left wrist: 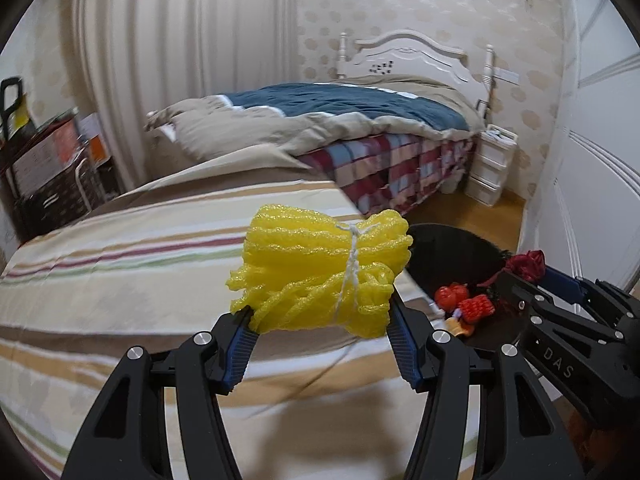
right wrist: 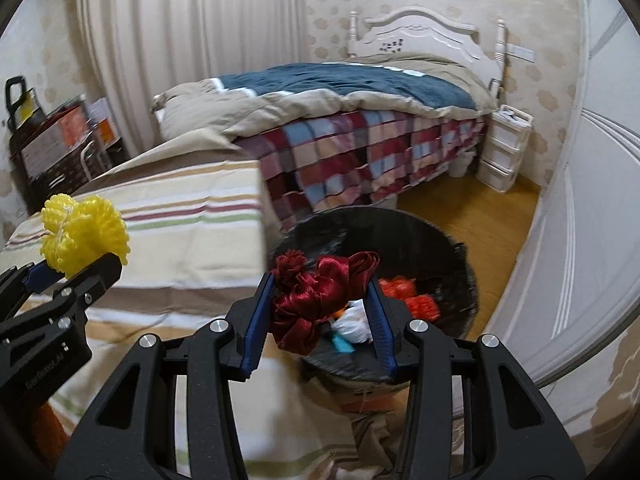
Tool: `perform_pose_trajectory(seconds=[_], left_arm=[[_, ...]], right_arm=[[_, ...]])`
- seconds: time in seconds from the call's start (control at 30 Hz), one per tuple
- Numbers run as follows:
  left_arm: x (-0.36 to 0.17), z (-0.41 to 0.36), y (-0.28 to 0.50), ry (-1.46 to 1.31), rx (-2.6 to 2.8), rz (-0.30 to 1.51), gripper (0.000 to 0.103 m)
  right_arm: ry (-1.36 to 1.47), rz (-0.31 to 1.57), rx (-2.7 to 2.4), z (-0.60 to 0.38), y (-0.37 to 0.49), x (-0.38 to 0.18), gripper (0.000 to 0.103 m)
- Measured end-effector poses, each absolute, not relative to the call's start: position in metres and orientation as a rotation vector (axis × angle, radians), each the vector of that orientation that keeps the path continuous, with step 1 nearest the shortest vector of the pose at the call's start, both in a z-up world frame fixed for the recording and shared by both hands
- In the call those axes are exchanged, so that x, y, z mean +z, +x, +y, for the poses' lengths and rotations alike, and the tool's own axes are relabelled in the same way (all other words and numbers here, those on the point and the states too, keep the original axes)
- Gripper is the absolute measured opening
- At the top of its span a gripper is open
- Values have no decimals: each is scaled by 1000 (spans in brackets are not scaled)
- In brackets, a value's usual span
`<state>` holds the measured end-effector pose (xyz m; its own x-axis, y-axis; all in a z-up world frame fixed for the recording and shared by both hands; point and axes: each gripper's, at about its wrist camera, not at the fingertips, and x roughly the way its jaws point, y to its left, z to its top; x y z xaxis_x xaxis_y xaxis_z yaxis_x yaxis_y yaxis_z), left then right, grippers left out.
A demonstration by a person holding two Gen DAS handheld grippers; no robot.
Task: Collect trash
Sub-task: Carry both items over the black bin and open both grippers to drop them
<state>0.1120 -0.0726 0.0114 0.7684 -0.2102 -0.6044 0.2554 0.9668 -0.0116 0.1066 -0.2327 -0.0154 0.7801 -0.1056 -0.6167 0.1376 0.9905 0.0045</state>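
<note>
My left gripper (left wrist: 320,316) is shut on a yellow foam-net bundle (left wrist: 320,272) tied with white string, held above the striped bedspread (left wrist: 120,264). My right gripper (right wrist: 322,300) is shut on a dark red satin ribbon bow (right wrist: 320,284), held over the near rim of a black bin (right wrist: 440,248). Inside the bin lie red-orange foam nets (right wrist: 424,304), a white crumpled piece (right wrist: 354,326) and a teal item (right wrist: 344,346). In the left wrist view the right gripper (left wrist: 516,276) with the red bow (left wrist: 526,264) is over the bin (left wrist: 452,248). The right wrist view shows the left gripper (right wrist: 76,268) with the yellow bundle (right wrist: 84,236) at far left.
A second bed with a plaid skirt (right wrist: 360,152) and blue blanket (right wrist: 340,80) stands behind the bin. A white drawer unit (right wrist: 504,152) is by the headboard. White wardrobe doors (right wrist: 580,200) line the right side. Boxes and a basket (left wrist: 44,168) stand at left.
</note>
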Motion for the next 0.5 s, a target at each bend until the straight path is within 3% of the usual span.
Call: perform_pose_trajectory(seconds=[0.5], left_arm=[[-7, -150, 165, 135, -295, 682, 59]], right_arm=[[99, 669, -219, -300, 145, -25, 44]])
